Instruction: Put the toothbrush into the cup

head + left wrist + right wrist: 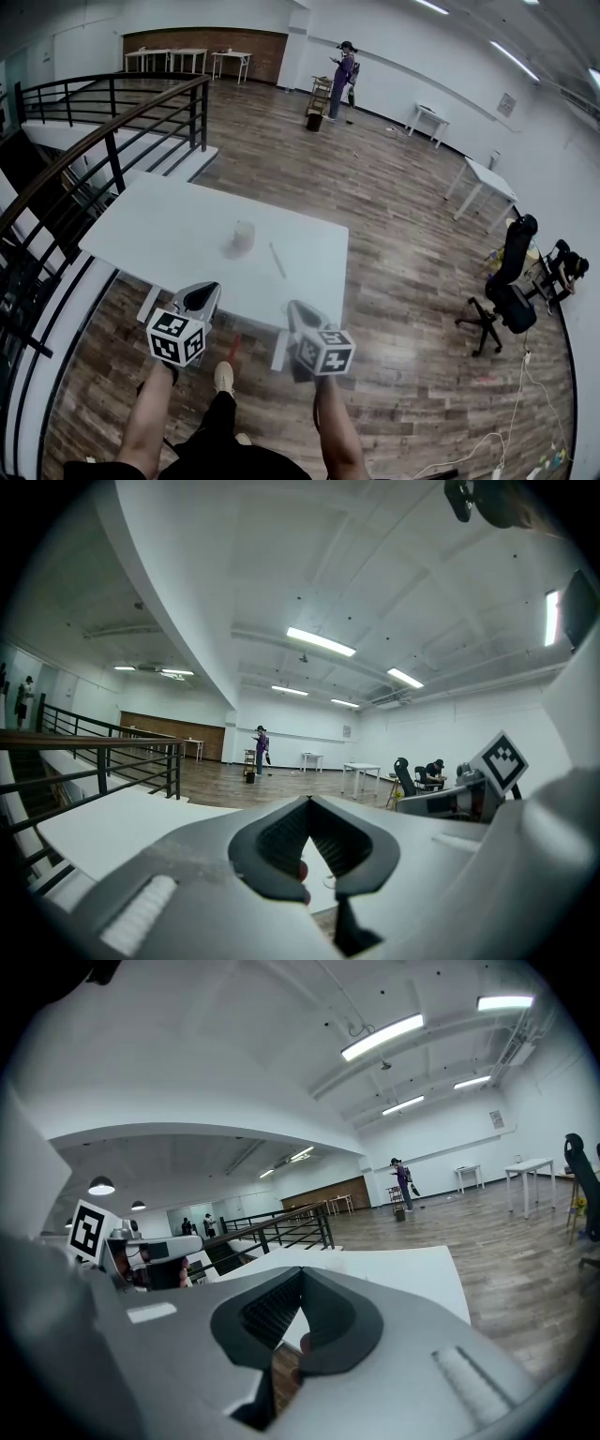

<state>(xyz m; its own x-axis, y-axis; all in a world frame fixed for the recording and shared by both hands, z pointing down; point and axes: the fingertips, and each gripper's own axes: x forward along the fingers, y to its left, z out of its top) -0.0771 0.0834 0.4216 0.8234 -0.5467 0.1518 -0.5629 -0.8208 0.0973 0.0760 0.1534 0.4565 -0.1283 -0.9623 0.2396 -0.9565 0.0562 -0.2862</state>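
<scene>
Progress stands at nothing yet: the toothbrush [277, 260] lies flat on the white table [169, 234] ahead of my jaws. It is apart from the cup [244, 235], which stands upright just to its left and a little farther from me. My left gripper [199, 300] and right gripper [302, 319] both hover short of the table's near edge, each with its jaws pressed together on nothing. The brush sits ahead of the right pair, slightly toward the left one. Everything is left, as I judge it: reach in, open one pair, pinch the brush, lift it, drop it into the cup.
</scene>
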